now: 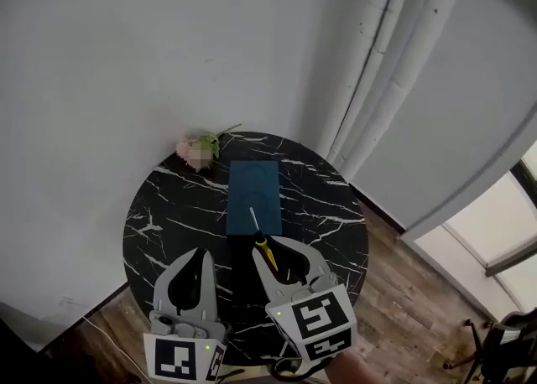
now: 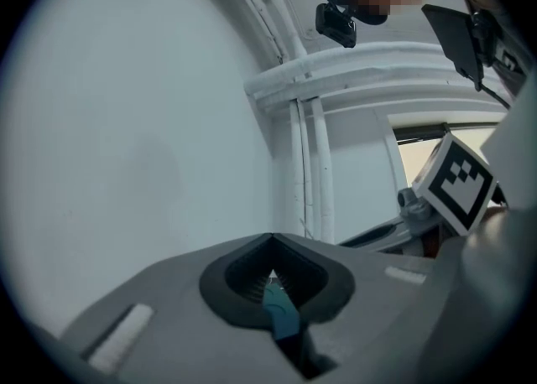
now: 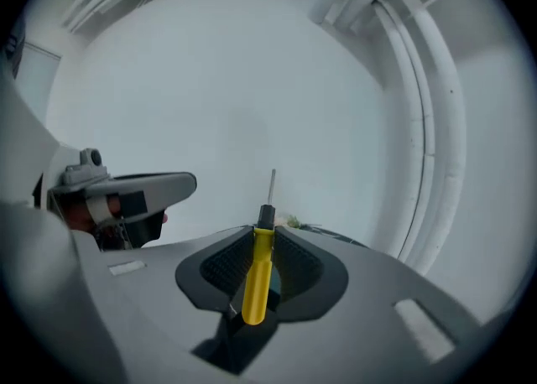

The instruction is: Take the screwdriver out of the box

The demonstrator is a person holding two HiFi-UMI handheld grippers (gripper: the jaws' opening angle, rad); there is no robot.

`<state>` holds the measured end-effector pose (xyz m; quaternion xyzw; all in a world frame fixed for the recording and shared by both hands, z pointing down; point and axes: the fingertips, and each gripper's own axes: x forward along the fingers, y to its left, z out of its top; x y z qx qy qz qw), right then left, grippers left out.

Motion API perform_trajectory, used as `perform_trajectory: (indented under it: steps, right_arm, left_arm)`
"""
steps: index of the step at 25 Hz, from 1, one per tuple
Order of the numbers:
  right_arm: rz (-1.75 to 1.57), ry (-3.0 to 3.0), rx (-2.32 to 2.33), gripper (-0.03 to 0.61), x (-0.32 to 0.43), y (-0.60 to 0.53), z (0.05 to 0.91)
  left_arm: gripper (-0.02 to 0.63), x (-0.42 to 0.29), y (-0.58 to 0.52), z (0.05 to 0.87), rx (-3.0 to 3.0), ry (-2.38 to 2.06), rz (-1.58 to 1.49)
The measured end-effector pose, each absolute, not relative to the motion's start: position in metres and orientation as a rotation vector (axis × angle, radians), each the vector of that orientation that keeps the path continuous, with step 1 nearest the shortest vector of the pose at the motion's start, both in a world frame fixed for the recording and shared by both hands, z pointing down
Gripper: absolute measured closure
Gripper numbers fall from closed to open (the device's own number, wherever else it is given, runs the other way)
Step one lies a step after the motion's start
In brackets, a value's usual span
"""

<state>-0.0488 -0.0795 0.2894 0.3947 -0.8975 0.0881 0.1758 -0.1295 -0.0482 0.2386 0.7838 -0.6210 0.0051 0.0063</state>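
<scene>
A yellow-handled screwdriver (image 1: 263, 248) sits between the jaws of my right gripper (image 1: 270, 246), which is shut on its handle. Its metal shaft points out over the near end of a flat dark teal box (image 1: 253, 196) lying on the round table. In the right gripper view the screwdriver (image 3: 256, 277) stands lengthwise in my right gripper (image 3: 268, 227), held in the air in front of the wall. My left gripper (image 1: 201, 254) hangs beside it on the left, jaws together. In its own view my left gripper (image 2: 270, 240) shows a small teal sliver in the slot; I cannot tell what that is.
The box lies mid-top on a black marble-patterned round table (image 1: 159, 215), which stands against a white wall. A pink flower (image 1: 200, 147) lies at the table's back edge. White pipes (image 1: 394, 64) run down the wall at right. Wooden floor (image 1: 419, 307) surrounds the table.
</scene>
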Motion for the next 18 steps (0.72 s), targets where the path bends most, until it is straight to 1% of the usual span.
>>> perform_trajectory:
  steps: [5,10,18]
  right_arm:
    - [0.141,-2.606,1.210,0.477,-0.017,-0.062,0.235]
    - [0.042,-2.623,1.285,0.477,0.013,-0.049,0.202]
    - [0.084,-2.546,1.414,0.477,0.068,-0.044,0.207]
  left_arm:
    - [0.614,-0.106,-0.039,0.217,2.521,-1.959,-0.037]
    - [0.614,-0.087,-0.038,0.214,2.550,-1.949,-0.022]
    - [0.614,-0.054,-0.033,0.208,2.602,-1.932,0.005]
